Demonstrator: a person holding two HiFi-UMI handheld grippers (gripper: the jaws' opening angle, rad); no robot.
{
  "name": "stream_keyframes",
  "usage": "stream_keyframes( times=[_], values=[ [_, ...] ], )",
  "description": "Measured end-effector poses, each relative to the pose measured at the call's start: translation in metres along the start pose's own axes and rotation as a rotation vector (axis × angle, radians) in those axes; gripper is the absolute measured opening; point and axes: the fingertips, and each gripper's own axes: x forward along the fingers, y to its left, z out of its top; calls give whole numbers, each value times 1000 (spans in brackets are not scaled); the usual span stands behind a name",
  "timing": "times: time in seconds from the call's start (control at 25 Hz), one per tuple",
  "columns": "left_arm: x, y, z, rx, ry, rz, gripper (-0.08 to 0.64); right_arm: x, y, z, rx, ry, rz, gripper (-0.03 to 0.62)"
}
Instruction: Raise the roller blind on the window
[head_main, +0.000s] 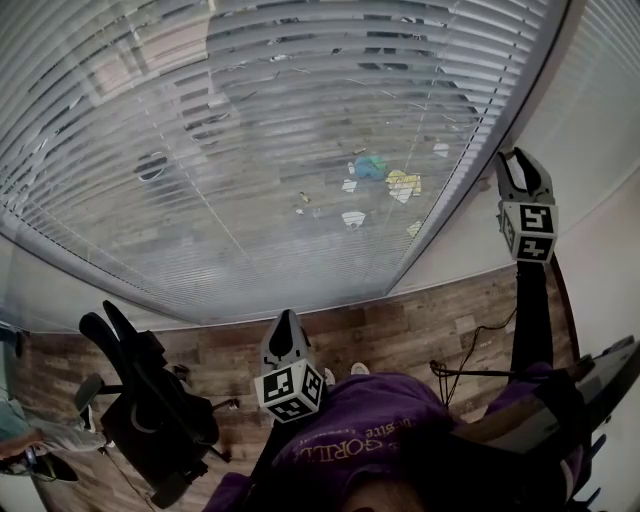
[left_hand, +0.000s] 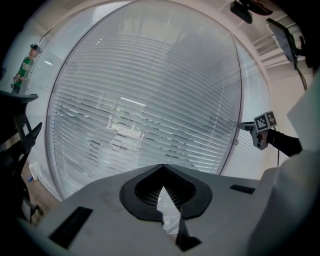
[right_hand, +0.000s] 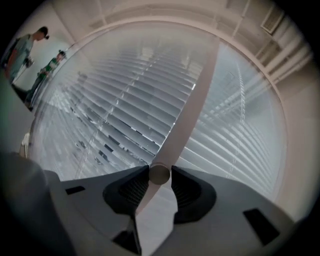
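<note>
A slatted blind (head_main: 280, 150) hangs lowered over the large window and fills most of the left gripper view (left_hand: 150, 100) and the right gripper view (right_hand: 125, 110). My right gripper (head_main: 522, 162) is raised to the window frame's right upright (right_hand: 195, 95). Its pads press from both sides on a small round pale knob (right_hand: 160, 174) at that upright. From the left gripper view the right gripper (left_hand: 243, 126) shows beside the frame. My left gripper (head_main: 285, 318) is held lower, in front of the blind's bottom edge, apart from it. Its jaw tips meet with nothing between them (left_hand: 162, 167).
A black office chair (head_main: 150, 400) stands on the wooden floor at the lower left. A dark cable (head_main: 470, 365) lies on the floor near the right wall. Two people (right_hand: 25, 50) stand far off to the left in the right gripper view.
</note>
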Motion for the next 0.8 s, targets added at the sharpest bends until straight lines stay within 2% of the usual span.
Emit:
stream_keyframes(
  times=[0.08, 0.16, 0.28, 0.4, 0.64, 0.8],
  values=[
    [1, 0, -1, 0, -1, 0, 2, 1, 3, 2, -128, 6, -18, 124],
    [2, 0, -3, 0, -2, -2, 2, 1, 6, 1, -213, 16, -39, 124],
    [2, 0, -3, -1, -2, -3, 2, 1, 6, 1, -235, 20, -46, 124],
    [0, 1, -1, -3, -4, -1, 2, -1, 6, 3, -159, 20, -30, 124],
    [1, 2, -1, 4, -3, 0, 2, 0, 1, -2, 96, -2, -5, 124],
    [1, 1, -1, 5, -1, -1, 2, -1, -1, -2, 198, -12, 8, 124]
  ],
)
